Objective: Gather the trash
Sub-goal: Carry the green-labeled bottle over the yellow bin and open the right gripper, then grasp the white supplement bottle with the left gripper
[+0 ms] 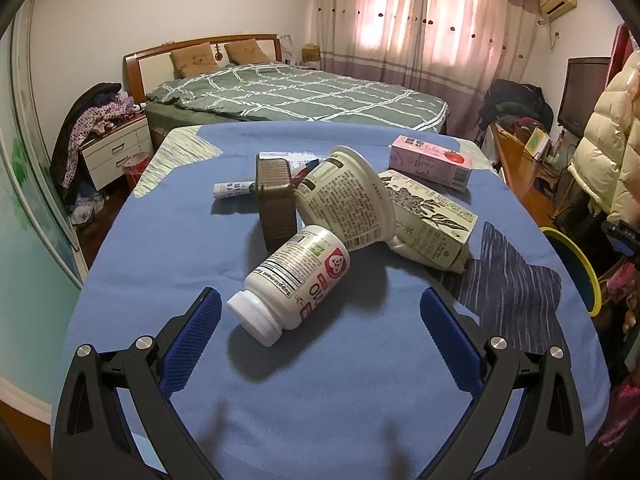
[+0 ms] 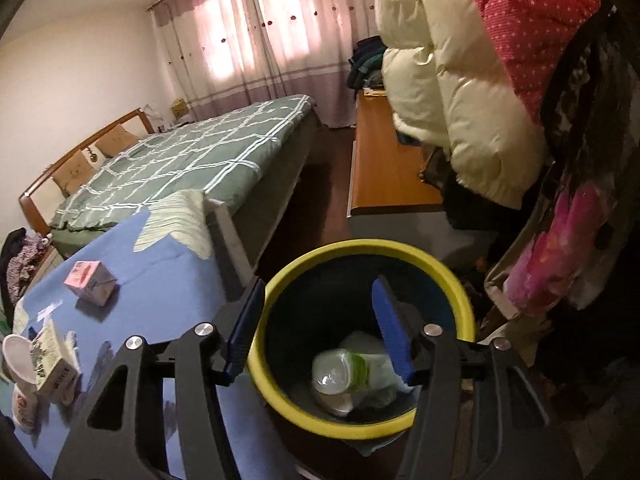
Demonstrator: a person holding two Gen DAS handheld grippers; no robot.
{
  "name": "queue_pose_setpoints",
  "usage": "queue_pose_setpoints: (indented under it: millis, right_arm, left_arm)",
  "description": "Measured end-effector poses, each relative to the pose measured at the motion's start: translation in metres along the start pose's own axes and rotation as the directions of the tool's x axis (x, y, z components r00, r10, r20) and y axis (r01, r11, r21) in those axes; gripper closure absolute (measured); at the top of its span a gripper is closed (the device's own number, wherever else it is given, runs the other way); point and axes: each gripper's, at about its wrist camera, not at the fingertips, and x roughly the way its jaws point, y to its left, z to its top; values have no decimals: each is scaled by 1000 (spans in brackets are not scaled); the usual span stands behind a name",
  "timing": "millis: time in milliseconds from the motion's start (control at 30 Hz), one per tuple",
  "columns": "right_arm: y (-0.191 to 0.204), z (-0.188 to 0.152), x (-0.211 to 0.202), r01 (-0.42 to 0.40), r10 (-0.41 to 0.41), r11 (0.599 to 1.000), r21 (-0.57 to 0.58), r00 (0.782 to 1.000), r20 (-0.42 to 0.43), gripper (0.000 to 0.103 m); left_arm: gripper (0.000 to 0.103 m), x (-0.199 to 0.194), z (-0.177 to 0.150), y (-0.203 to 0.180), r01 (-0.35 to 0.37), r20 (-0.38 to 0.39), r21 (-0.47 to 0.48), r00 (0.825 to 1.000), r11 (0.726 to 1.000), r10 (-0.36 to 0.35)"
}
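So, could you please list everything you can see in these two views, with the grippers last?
supplement bottle: one, white, lying on the blue cloth between the left fingers
paper cup: one, cream, on its side behind the bottle
brown container: one, left of the cup
leaf-print carton: one, cream, right of the cup
pink carton: one, far right of the cloth
white tube: one, behind the brown container
bin: one, yellow rim, beside the table
clear bottle: one, inside the bin
bed: one, green checked cover
left gripper: open, empty
right gripper: open, empty, over the bin
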Motion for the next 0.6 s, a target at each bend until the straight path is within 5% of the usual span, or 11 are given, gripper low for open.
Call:
queue_pose_setpoints:
  millis: [267,600]
  right_arm:
    - [56,-27,-1,-108,107,992,-58,994,-15,42]
    - [76,-39,9,-89,87,990,-106,996,-24,38]
  left_arm:
    - [5,15,3,10,1,-20,-9,1000,1000,-1]
    - [5,32,32,5,8,5,31,1000,999,-8]
